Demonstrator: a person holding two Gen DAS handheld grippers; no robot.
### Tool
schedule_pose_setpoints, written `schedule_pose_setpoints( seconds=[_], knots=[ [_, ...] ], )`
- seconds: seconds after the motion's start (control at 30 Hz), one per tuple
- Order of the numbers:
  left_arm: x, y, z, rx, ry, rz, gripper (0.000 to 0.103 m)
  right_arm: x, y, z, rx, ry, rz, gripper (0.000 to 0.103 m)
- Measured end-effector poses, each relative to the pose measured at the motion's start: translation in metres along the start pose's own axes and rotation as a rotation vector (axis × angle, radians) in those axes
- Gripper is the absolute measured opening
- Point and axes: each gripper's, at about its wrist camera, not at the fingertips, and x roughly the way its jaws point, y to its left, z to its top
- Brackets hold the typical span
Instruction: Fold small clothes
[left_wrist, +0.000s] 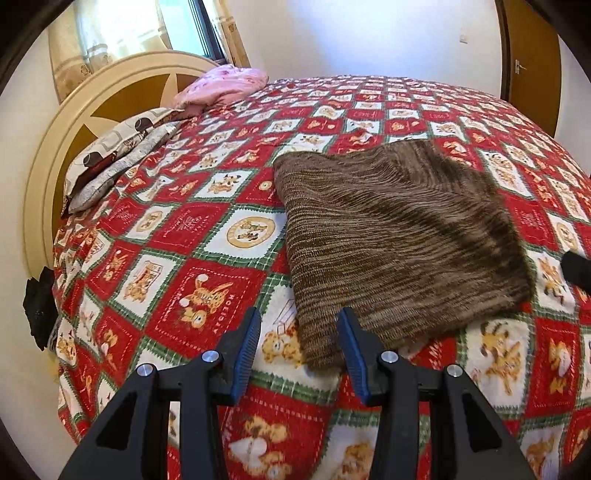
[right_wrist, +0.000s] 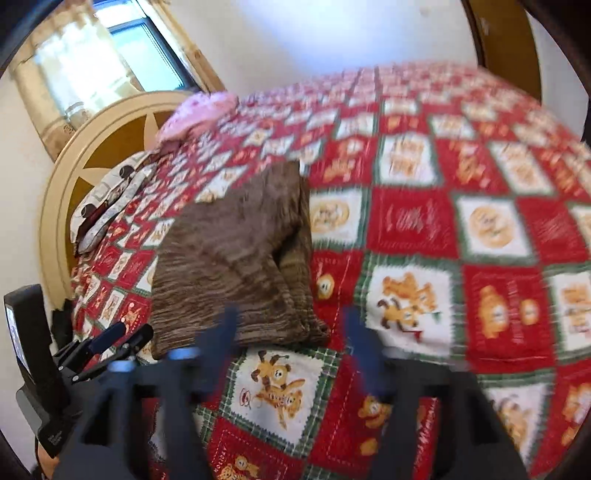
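1. left gripper (left_wrist: 298, 325): fingers spread partway above the bedspread (left_wrist: 192, 236), holding nothing.
2. brown knit garment (left_wrist: 399, 236): folded, flat on the bedspread, its near corner just ahead of the left gripper.
3. right gripper (right_wrist: 290, 325): blurred, fingers spread wide, empty, right of the garment.

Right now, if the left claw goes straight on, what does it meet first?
Probably the near corner of the folded brown knit garment, lying ahead between the open left claw fingers; depth is uncertain.
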Motion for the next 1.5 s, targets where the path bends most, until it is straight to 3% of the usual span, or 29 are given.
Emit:
schedule_pose_setpoints(
  seconds=[0.13, 0.33, 0.4, 0.53, 0.97, 1.1, 1.5],
  knots=[
    [-0.018, 0.002, -0.01, 0.001, -0.013, 0.005, 0.047, -0.027, 0.014, -0.007, -0.049, -0.088, -0.07, 0.081],
    [-0.061, 0.009, -0.028, -0.006, -0.112, 0.036, 0.062, -0.065, 0.032, -0.029, -0.117, -0.23, -0.181, 0.091],
    [-0.077, 0.011, -0.034, -0.009, -0.145, 0.025, 0.069, -0.078, 0.039, -0.037, -0.145, -0.275, -0.196, 0.096],
    [-0.1, 0.013, -0.042, -0.018, -0.186, 0.007, 0.074, -0.096, 0.05, -0.047, -0.172, -0.323, -0.205, 0.097],
    [-0.138, 0.03, -0.058, -0.055, -0.256, 0.046, 0.076, -0.132, 0.072, -0.059, -0.137, -0.39, -0.131, 0.102],
    [-0.149, 0.03, -0.059, -0.054, -0.284, 0.04, 0.076, -0.139, 0.074, -0.062, -0.142, -0.433, -0.154, 0.103],
    [-0.161, 0.022, -0.062, -0.036, -0.307, 0.047, 0.076, -0.143, 0.066, -0.066, -0.122, -0.435, -0.155, 0.103]
  ],
)
